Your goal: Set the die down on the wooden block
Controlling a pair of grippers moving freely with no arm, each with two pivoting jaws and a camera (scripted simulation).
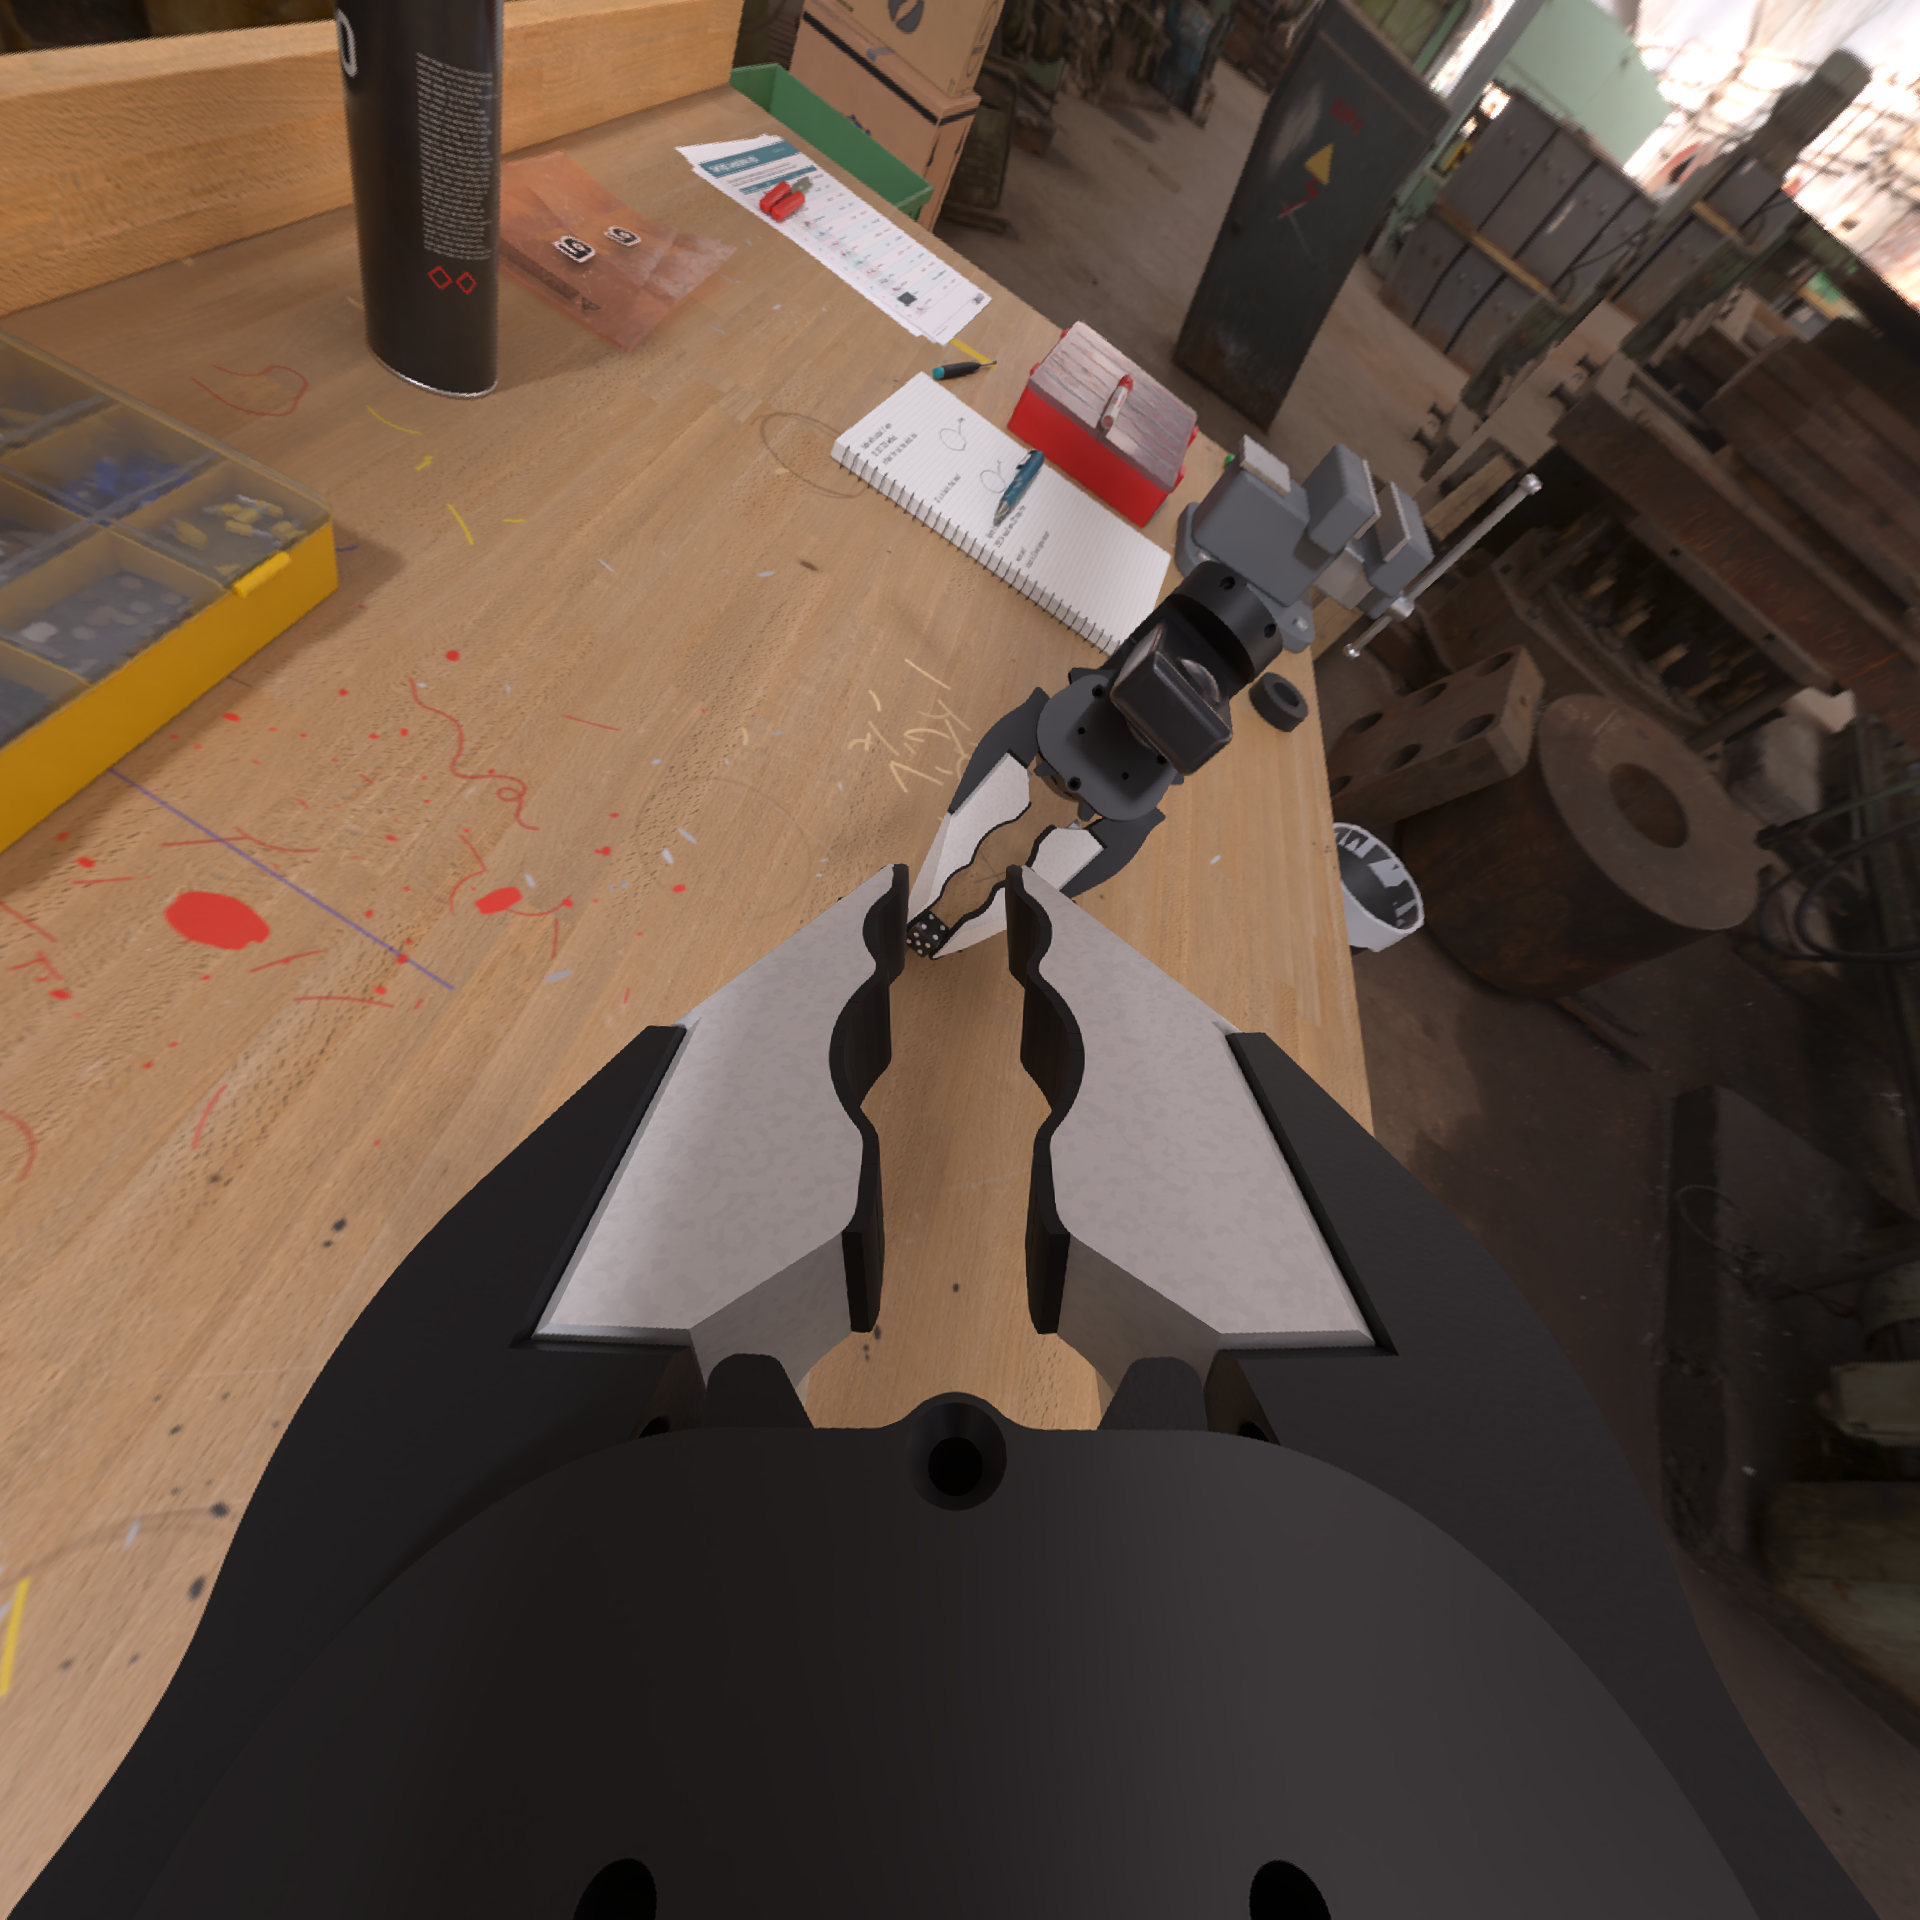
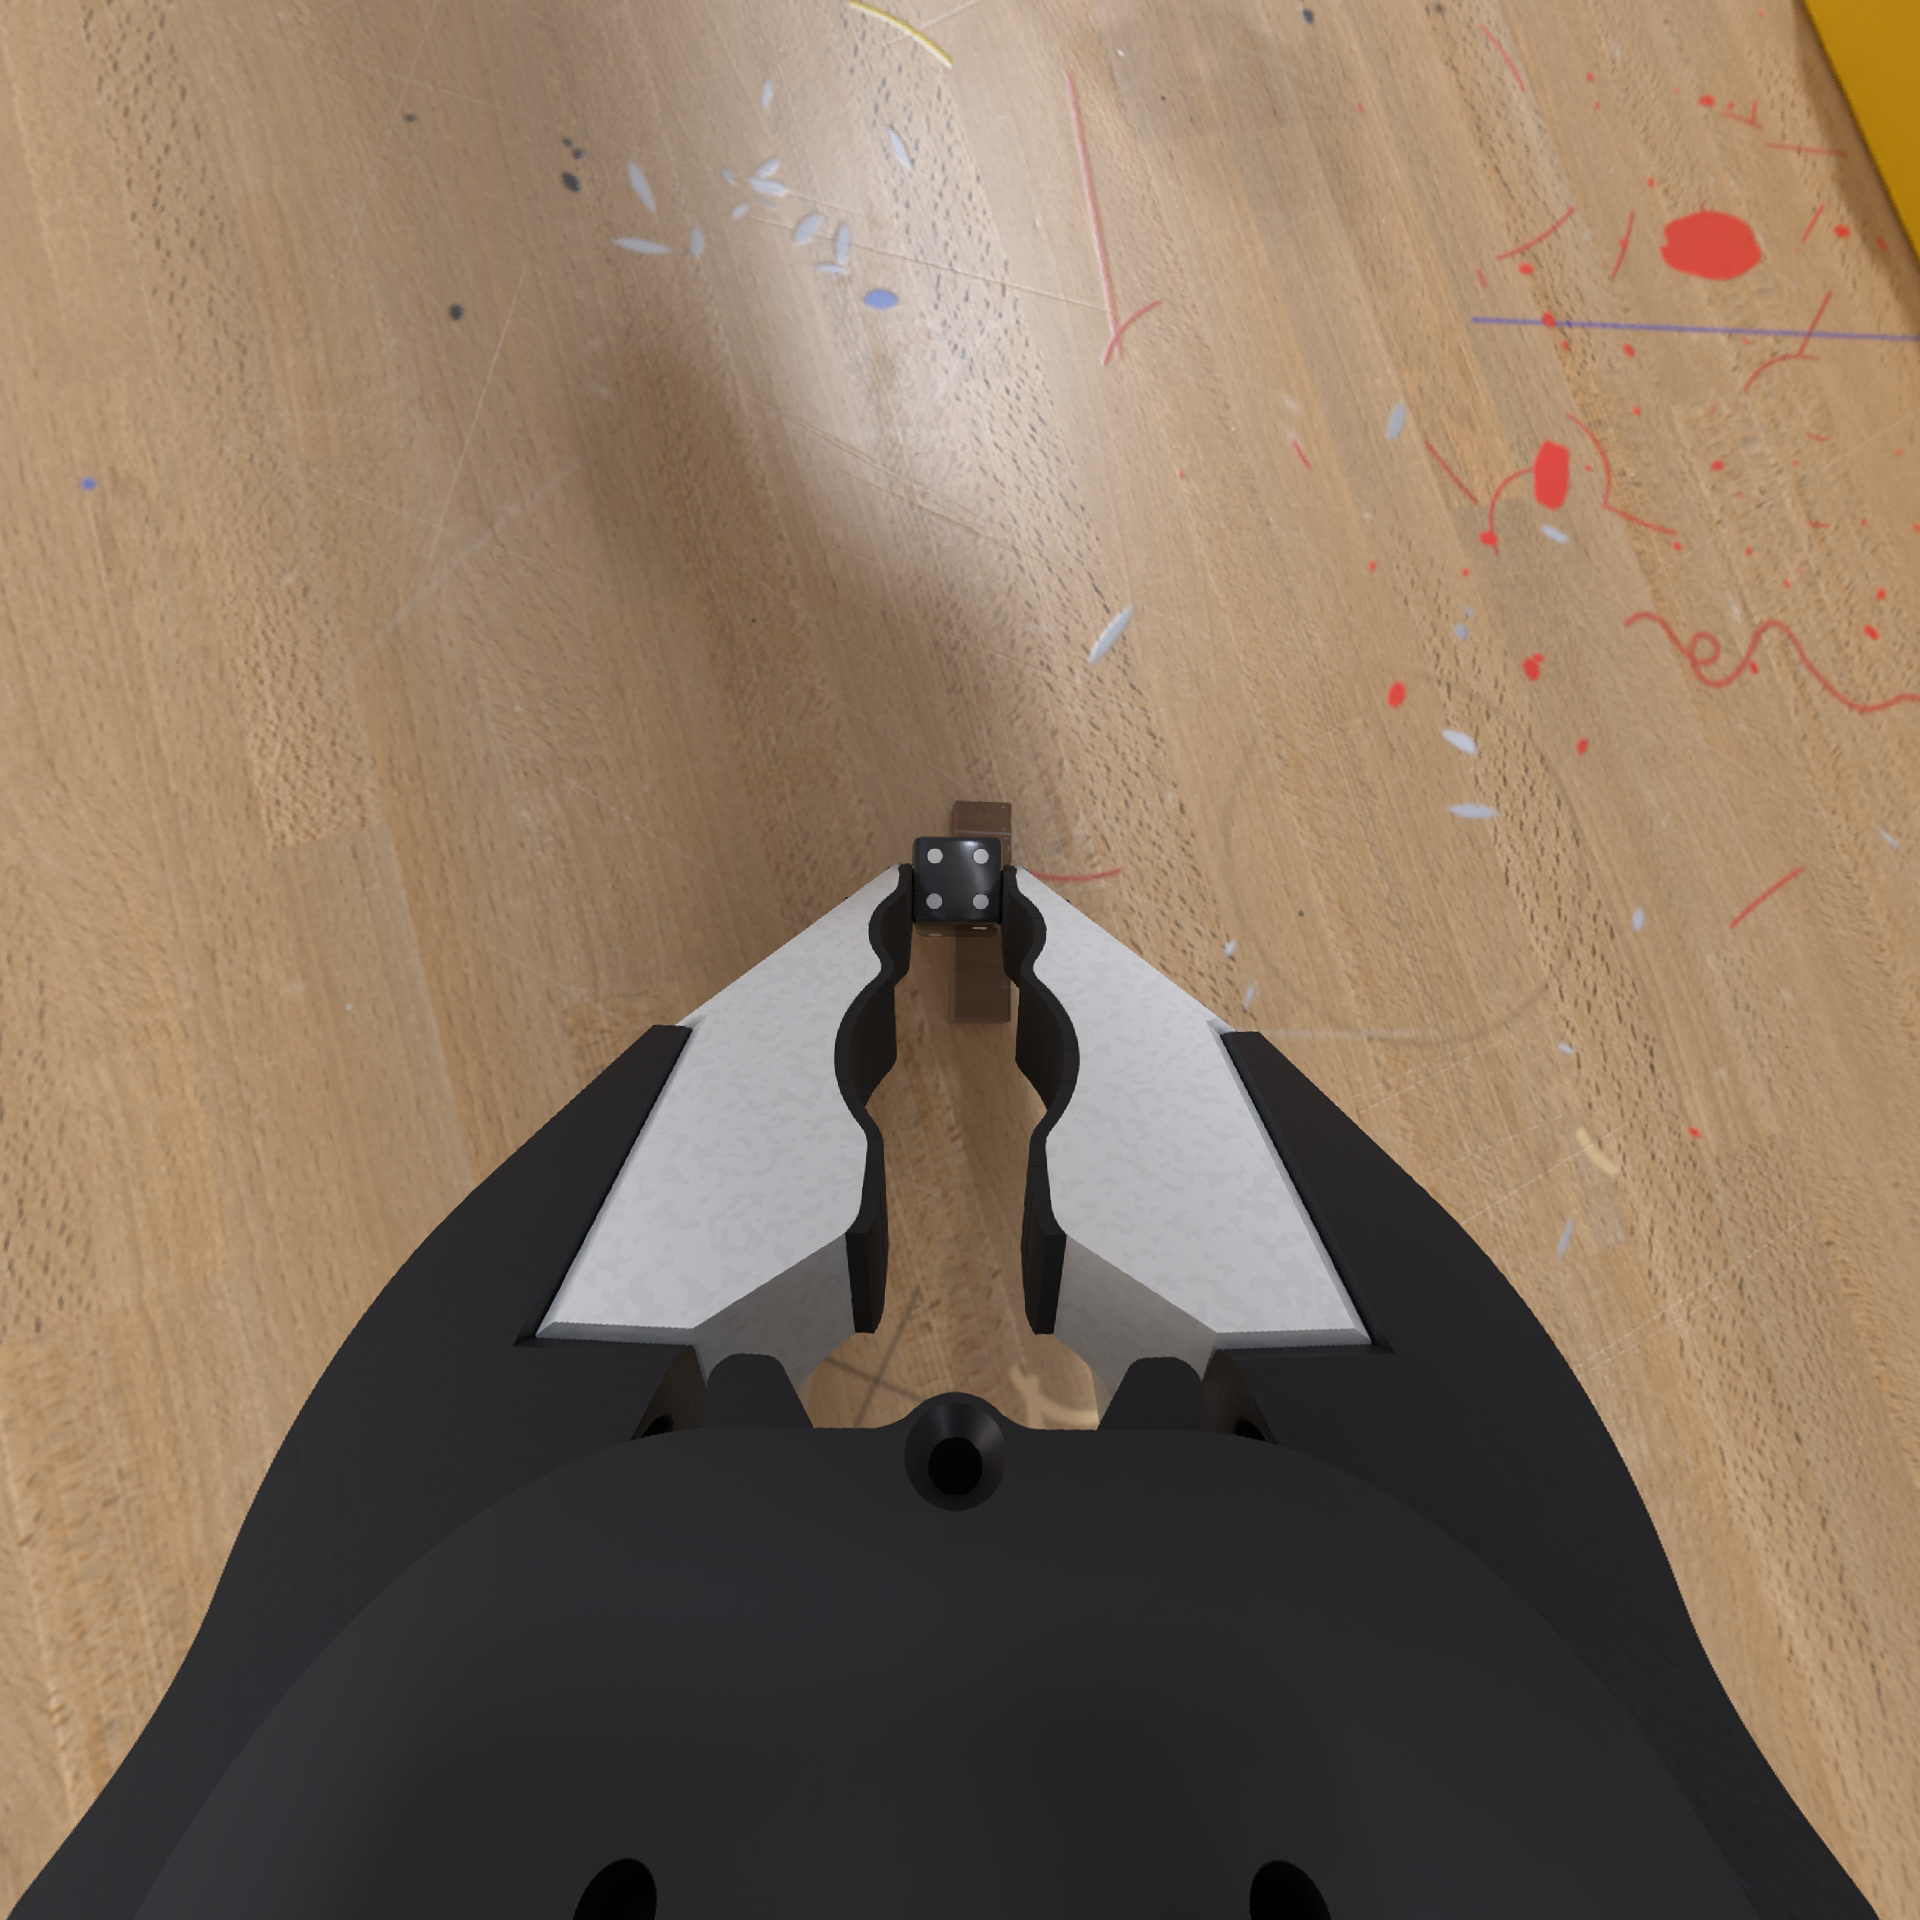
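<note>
My right gripper [image 2: 957,883] is shut on a small black die [image 2: 957,878] with white pips, held at the fingertips. Just beneath and behind the die, a small dark brown wooden block [image 2: 982,992] lies on the workbench; the die hides its middle. I cannot tell whether the die touches the block. My left gripper [image 1: 961,894] is empty, its jaws slightly apart, pointing at the right gripper [image 1: 1039,821]. The die [image 1: 925,935] shows just beyond my left fingertip [image 1: 883,914]. The block is hidden in the left wrist view.
A yellow parts organizer [image 1: 156,644] sits at the left and a black spray can [image 1: 426,208] at the back. A spiral notebook [image 1: 997,509], a red box [image 1: 1101,426] and a grey vise [image 1: 1309,530] lie near the bench's right edge [image 1: 1340,935].
</note>
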